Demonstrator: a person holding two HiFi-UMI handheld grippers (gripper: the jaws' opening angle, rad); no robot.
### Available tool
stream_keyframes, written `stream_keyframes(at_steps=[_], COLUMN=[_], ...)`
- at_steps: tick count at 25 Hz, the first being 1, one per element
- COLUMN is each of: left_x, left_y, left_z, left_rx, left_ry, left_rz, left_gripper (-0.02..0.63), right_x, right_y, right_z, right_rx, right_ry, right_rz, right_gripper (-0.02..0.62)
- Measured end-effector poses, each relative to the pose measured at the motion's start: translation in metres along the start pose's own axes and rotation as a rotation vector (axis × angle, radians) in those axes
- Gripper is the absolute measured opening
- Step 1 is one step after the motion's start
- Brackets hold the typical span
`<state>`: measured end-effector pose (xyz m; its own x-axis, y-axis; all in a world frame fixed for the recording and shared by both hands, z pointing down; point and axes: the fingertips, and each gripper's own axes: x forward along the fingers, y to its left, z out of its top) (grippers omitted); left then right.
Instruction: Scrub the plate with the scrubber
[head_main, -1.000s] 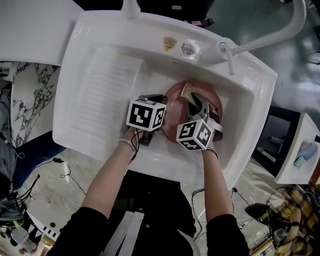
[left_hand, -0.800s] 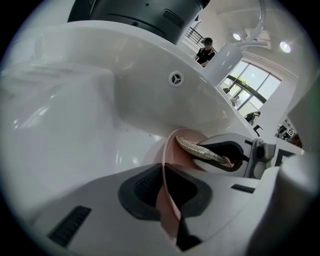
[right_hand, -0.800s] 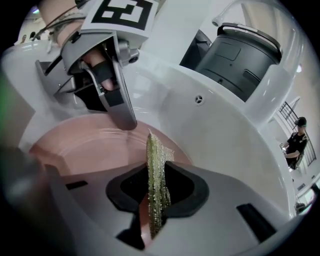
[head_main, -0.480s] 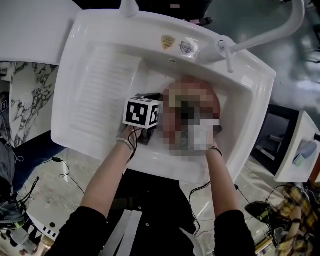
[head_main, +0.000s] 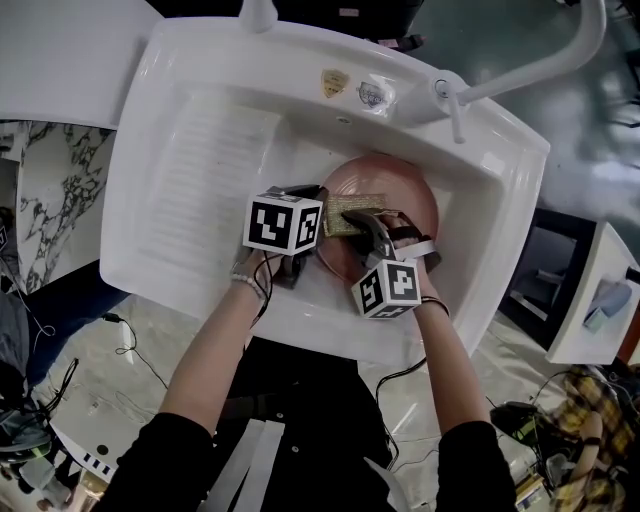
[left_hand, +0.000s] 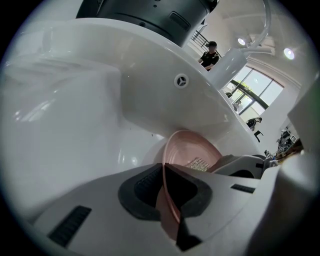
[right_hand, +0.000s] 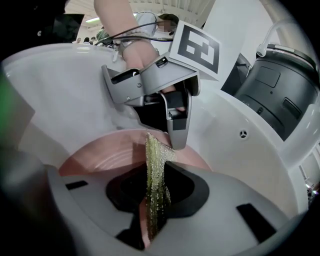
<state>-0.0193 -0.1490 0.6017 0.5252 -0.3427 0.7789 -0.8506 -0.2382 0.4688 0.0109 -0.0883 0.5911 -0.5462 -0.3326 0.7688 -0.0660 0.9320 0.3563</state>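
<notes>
A pink plate stands tilted in the white sink basin. My left gripper is shut on the plate's left rim; in the left gripper view the rim runs edge-on between the dark pads. My right gripper is shut on a flat yellow-green scrubber, which lies across the plate's left half, close to the left gripper's tip. Seen from the right gripper view, the scrubber stands on edge between the pads, its far end on the plate just below the left gripper.
A ribbed draining board takes up the sink's left part. The tap reaches in from the upper right, with its base on the back rim. Marble floor and cables lie to the left below the sink.
My right gripper has swung the scrubber from the plate's upper middle to its left side, beside the left gripper, and rolled. The left gripper and plate have stayed put.
</notes>
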Motion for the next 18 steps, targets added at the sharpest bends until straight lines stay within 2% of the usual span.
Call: stream_keyframes(at_steps=[7,18], left_x=[0.001,0.002], left_y=[0.002,0.002], left_z=[0.0,-0.001], left_rx=[0.014,0.027], left_ry=[0.005,0.005], left_rz=[0.017,0.018], left_gripper=[0.014,0.012], right_x=[-0.007,-0.034], right_y=[0.026,0.056], right_z=[0.008,0.013], right_rx=[-0.018,0.085], right_ry=[-0.044,-0.074], right_rz=[0.128,0.363], right_gripper=[0.081,0.081])
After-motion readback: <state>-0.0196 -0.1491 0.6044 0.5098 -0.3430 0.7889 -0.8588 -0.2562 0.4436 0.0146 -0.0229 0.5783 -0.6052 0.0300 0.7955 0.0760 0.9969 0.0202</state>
